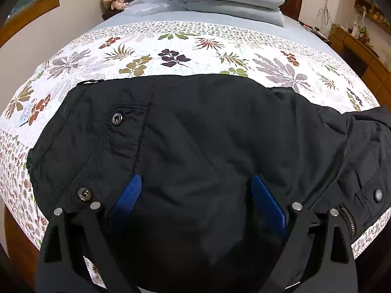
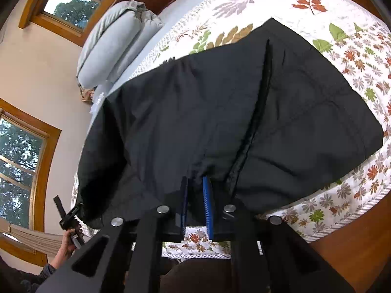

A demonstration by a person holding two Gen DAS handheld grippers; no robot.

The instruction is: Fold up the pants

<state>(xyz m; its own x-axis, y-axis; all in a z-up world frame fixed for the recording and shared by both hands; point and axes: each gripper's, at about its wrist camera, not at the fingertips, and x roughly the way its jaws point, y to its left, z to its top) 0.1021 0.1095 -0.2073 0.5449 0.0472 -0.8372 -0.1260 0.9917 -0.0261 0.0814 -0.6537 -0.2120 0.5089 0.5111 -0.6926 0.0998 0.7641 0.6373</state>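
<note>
Pants (image 1: 195, 127), black, lie spread on the floral bedspread (image 1: 171, 46) of the bed near its close edge in the left wrist view; the left hand-held gripper (image 1: 198, 202) hangs over them with jaws wide apart, cloth bulging between its blue pads (image 1: 129, 193). From the right wrist, the right hand-held gripper (image 2: 196, 200) is clenched on the pants' near edge (image 2: 195, 171), which hangs over the bedside.

Both grippers: black angular frames, silver round rivets, ribbed blue fingers (image 1: 267, 202); person's sleeve (image 2: 46, 271) dark grey.
</note>
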